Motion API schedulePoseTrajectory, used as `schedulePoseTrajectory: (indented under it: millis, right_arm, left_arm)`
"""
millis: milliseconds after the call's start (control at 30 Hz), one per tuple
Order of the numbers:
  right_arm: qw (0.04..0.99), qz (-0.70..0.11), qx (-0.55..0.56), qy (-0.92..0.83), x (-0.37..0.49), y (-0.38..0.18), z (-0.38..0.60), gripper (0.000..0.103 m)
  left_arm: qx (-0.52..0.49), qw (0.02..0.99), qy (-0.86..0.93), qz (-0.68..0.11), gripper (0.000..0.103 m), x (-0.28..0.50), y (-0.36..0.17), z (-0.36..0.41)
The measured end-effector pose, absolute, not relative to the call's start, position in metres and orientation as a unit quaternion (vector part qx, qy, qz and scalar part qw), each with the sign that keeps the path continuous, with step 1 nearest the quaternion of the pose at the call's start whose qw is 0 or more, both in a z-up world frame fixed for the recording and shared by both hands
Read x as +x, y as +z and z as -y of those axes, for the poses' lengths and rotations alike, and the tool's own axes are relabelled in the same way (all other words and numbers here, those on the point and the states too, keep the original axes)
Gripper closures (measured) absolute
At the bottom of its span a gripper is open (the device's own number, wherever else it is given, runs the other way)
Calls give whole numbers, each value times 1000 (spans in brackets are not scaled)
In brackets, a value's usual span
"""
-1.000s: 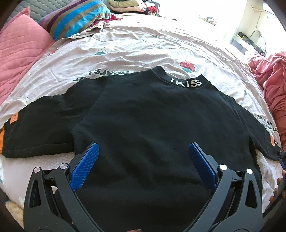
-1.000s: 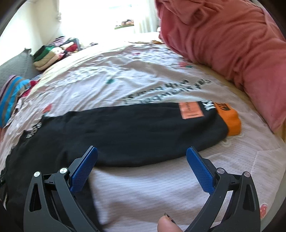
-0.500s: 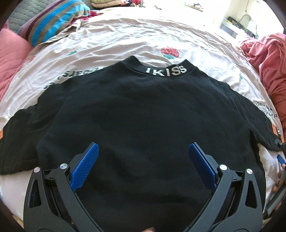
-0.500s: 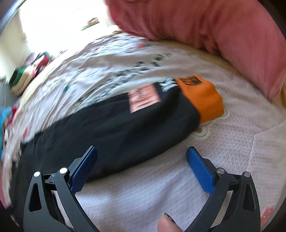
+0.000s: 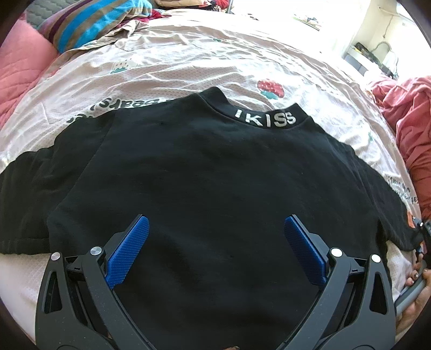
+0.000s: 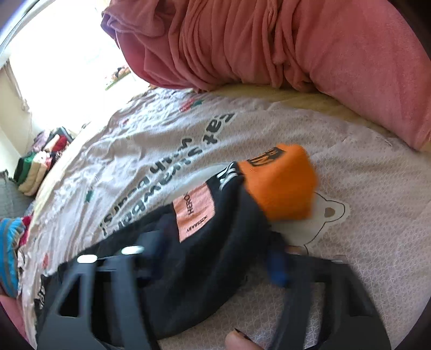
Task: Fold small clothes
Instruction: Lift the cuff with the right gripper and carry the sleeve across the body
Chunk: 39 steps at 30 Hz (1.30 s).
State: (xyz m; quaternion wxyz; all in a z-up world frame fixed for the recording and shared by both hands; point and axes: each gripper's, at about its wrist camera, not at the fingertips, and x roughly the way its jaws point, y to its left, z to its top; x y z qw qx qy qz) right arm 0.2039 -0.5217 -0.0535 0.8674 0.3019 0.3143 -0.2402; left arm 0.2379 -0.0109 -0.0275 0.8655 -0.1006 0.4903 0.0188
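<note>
A black sweatshirt [image 5: 210, 175] lies flat on the bed, its "IKISS" collar [image 5: 265, 119] at the far side. My left gripper [image 5: 215, 242] hovers open over its lower body, with nothing between the blue pads [image 5: 129, 247]. In the blurred right wrist view, the right sleeve [image 6: 229, 215] with a pink patch [image 6: 194, 212] and an orange cuff [image 6: 282, 185] bunches up between the fingers of my right gripper [image 6: 215, 253]. Its jaws are closing on the sleeve just short of the cuff, and the left finger is partly hidden by fabric.
A printed bedsheet [image 5: 188, 67] covers the bed. A heaped pink blanket [image 6: 296, 45] lies right beyond the cuff. A striped pillow [image 5: 89, 24] and a pink quilted pillow [image 5: 18, 62] sit far left, with folded clothes [image 6: 35, 172] stacked at the far end.
My right gripper rolled, moved in over the sleeve end, and its wide jaws narrowed around the fabric, lifting it. The left gripper drifted a little over the sweatshirt and stayed open.
</note>
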Motion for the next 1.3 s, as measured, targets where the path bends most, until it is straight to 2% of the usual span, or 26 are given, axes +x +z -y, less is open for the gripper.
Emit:
schedulePoseTrajectory:
  millis: [33, 67, 167, 733, 1000, 1300]
  right_arm:
    - [872, -307, 300, -234, 203, -51, 521, 79]
    - [877, -304, 296, -226, 203, -50, 519, 83]
    - [895, -291, 275, -195, 203, -37, 506, 87]
    - [950, -277, 140, 42, 218, 48, 356, 88]
    - [957, -269, 46, 101, 215, 57, 270, 88]
    - [944, -283, -66, 157, 214, 35, 182, 85]
  left_arm:
    - [-105, 867, 20, -487, 8, 237, -25, 9]
    - [-109, 868, 19, -484, 8, 236, -23, 7]
    - [-125, 872, 18, -472, 8, 232, -14, 2]
    - [-185, 877, -3, -443, 8, 209, 18, -17]
    - [-248, 867, -14, -432, 8, 197, 18, -47]
    - [-314, 853, -22, -416, 8, 188, 11, -81]
